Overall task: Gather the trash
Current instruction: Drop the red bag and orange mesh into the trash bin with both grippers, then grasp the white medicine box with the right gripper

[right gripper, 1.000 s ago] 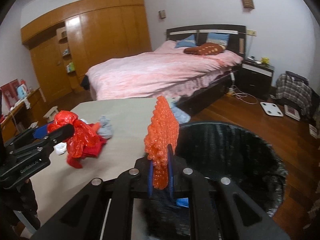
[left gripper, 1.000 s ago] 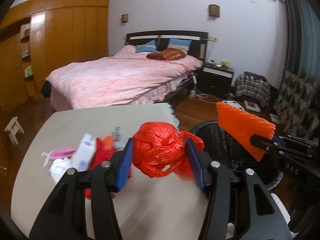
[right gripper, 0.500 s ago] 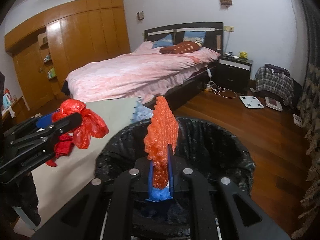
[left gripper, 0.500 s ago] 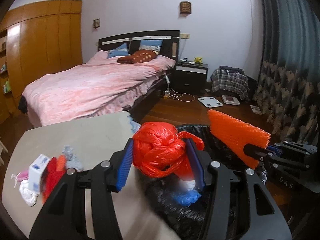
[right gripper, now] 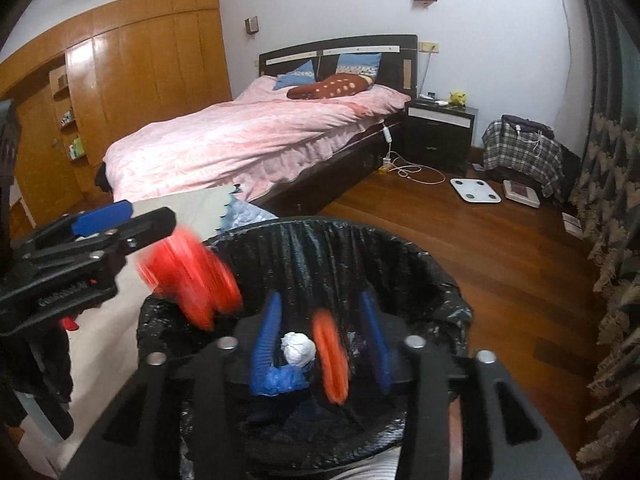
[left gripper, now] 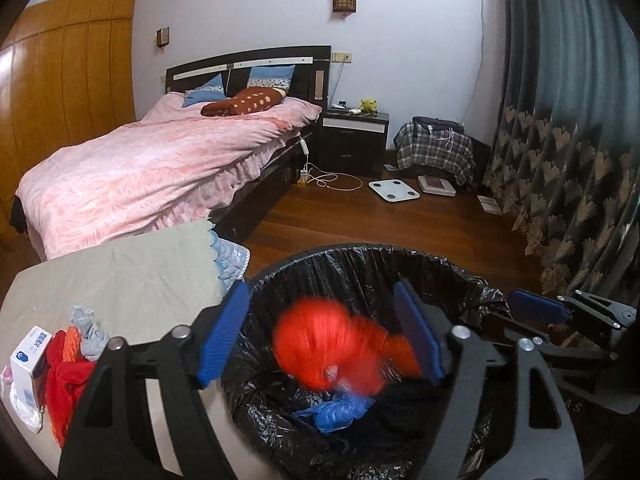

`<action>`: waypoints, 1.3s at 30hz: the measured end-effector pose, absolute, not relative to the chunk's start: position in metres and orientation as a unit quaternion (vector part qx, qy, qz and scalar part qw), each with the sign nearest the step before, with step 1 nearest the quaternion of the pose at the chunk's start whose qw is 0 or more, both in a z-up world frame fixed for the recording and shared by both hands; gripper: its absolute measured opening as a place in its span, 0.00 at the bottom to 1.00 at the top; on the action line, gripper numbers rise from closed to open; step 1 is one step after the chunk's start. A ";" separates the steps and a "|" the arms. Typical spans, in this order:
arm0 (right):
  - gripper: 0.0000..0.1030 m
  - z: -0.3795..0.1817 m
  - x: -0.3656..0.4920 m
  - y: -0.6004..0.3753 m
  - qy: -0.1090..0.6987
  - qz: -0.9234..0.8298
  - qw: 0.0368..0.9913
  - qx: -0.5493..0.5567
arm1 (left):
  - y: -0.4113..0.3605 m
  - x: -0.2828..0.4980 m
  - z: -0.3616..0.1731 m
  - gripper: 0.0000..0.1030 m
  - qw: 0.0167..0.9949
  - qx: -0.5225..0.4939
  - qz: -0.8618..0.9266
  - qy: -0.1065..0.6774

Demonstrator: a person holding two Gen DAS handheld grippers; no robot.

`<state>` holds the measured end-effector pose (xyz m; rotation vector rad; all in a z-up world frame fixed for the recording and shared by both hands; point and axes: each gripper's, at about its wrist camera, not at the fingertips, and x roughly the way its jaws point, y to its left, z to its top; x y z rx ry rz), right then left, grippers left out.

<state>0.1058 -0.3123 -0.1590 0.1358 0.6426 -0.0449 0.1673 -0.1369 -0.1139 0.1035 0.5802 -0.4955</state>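
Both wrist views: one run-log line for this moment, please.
phase: release | left gripper: just opened, red bag falling | right gripper: just opened, orange mesh piece falling | target: bin | table: trash left

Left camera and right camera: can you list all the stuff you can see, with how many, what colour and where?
red bag: one, red, blurred, over the bin between open jaws
orange foam piece: one, orange, blurred, over the bin
bin: one, black liner, beside the table
blue wad: one, blue, inside the bin
white ball: one, white, inside the bin
table: one, beige cover
trash pile: several pieces, red, grey, white, on the table
bed: one, pink cover
nightstand: one, dark
scale: one, white, on the floor
left gripper: one, black, blue pads, just opened
right gripper: one, black, blue pads, just opened
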 end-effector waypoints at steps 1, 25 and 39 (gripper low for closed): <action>0.53 -0.159 0.105 -0.312 0.314 -0.026 0.947 0.064 | -0.135 0.167 -0.113 0.77 0.927 0.048 -0.241 0.282; 0.94 -0.124 0.114 -0.212 0.263 0.048 0.963 0.022 | 0.046 0.128 -0.073 0.88 0.965 0.017 -0.050 0.258; 0.94 -0.127 0.144 -0.089 0.264 0.156 0.952 -0.012 | 0.169 0.112 -0.078 0.88 0.961 0.007 0.076 0.267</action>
